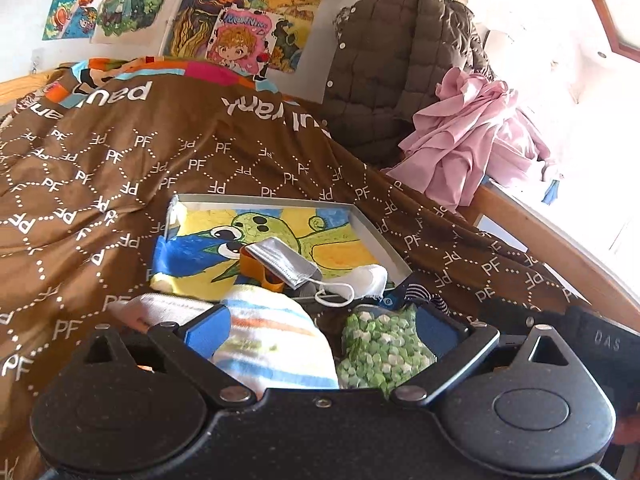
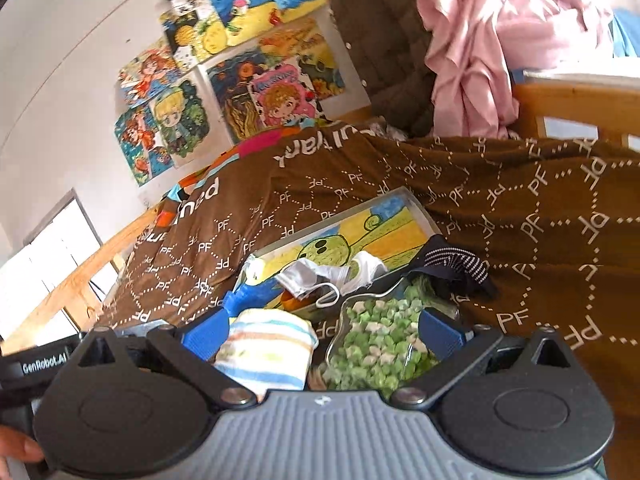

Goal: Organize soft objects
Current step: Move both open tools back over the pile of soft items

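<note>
Both the left gripper [image 1: 322, 330] and right gripper [image 2: 322, 330] are held wide, nothing clasped; the striped cloth [image 1: 276, 344] and green-dotted bag [image 1: 380, 350] lie between the pads; at twelve o'clock, the mask [image 1: 280, 260] loop could be snagged.

Directly ahead of both wide-open grippers we find the path crowded: a striped cloth [image 1: 276, 340] and a green-and-white bag [image 1: 380, 348] lie side by side, with a grey face mask [image 1: 280, 258], an orange item [image 1: 252, 264] and a dark striped sock [image 2: 456, 264] in and around the shallow tray [image 1: 376, 236] behind them. To the left, the brown bedspread [image 1: 100, 184] is bare and offers us open passage. At the far right, a quilted jacket [image 1: 384, 60], a pink garment [image 1: 468, 136] and the wooden bed rail [image 1: 560, 248] block the way.
</note>
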